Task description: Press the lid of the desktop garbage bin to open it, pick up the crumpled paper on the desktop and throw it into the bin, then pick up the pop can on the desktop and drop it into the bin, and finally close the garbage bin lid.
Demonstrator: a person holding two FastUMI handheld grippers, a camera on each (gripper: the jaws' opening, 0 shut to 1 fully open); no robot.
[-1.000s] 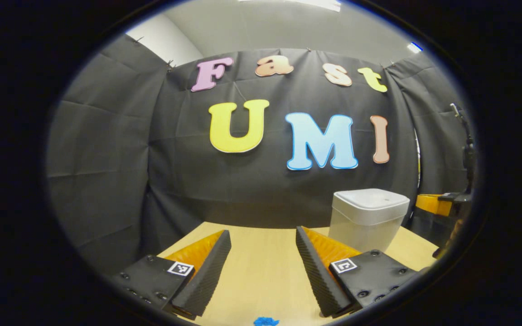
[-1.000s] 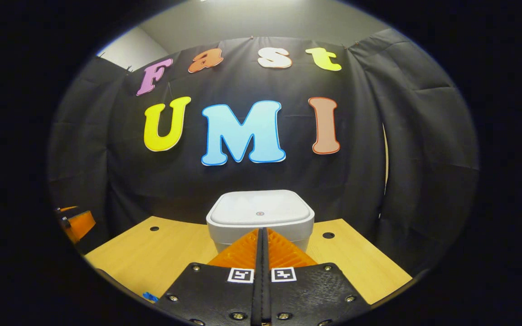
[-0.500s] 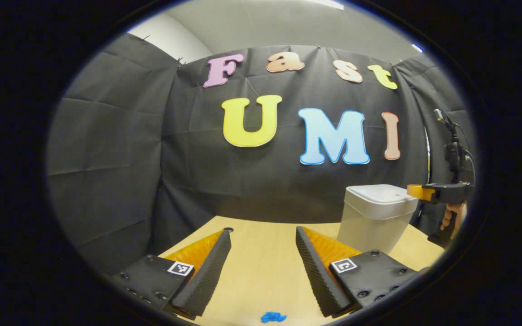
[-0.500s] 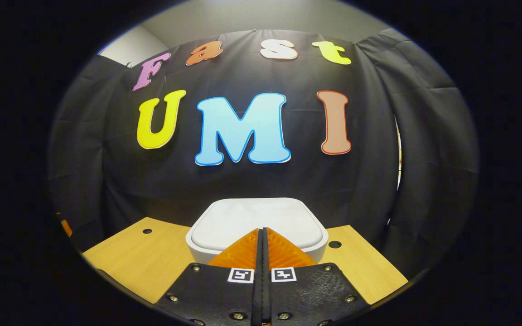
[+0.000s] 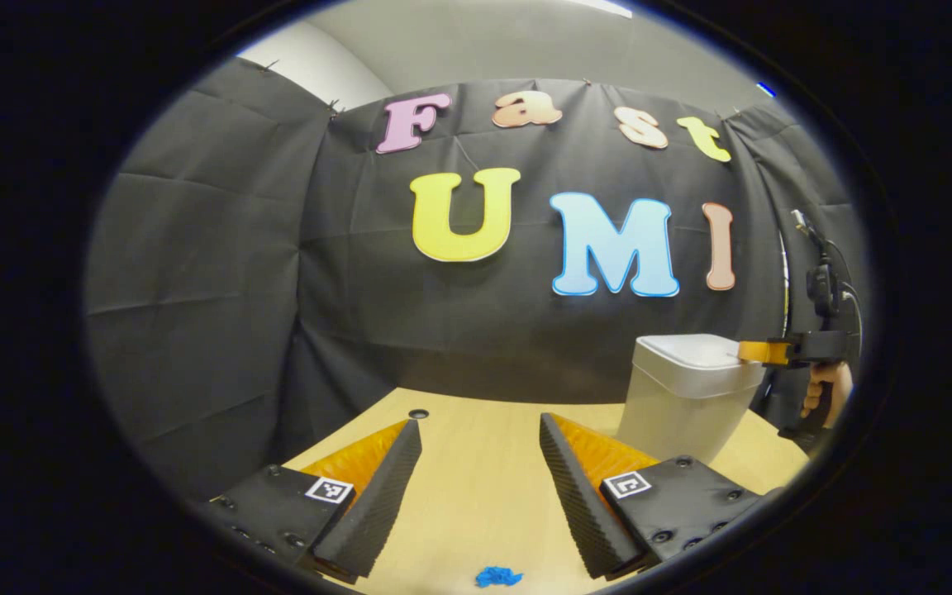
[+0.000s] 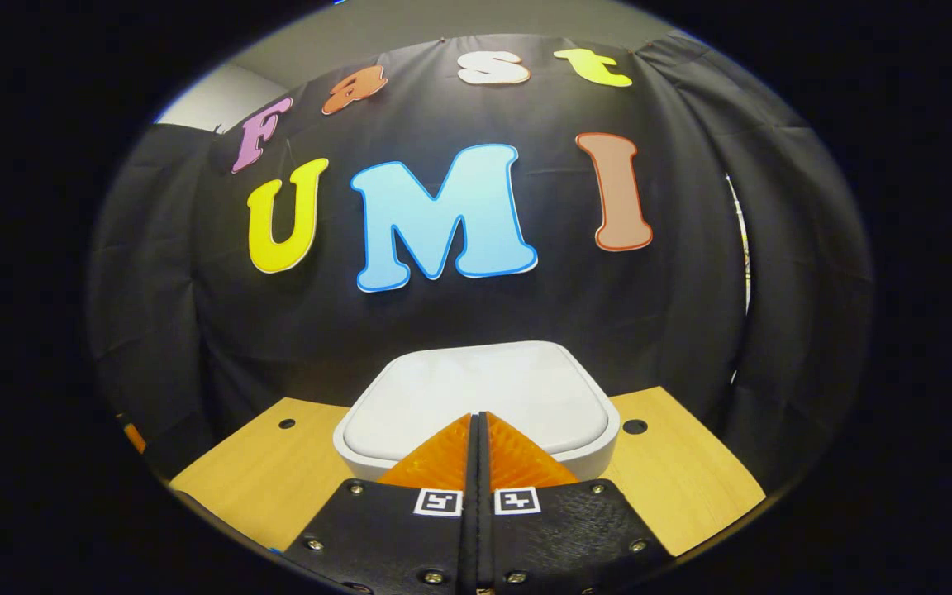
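A white desktop bin with its lid down stands on the wooden desk. In the right gripper view my right gripper is shut with nothing in it, its tips over the front of the lid. From the left gripper view, that same right gripper reaches the lid's right edge, held by a hand. My left gripper hovers open low over the desk, left of the bin. A small blue crumpled scrap lies on the desk just below its fingers.
Black cloth walls close in the desk at the back and on both sides. Small round holes mark the desktop near the bin. The desk's far edge lies just behind the bin.
My right gripper moved forward over the bin's lid, staying shut. The left gripper turned slightly left, so the bin slid to the right of its view.
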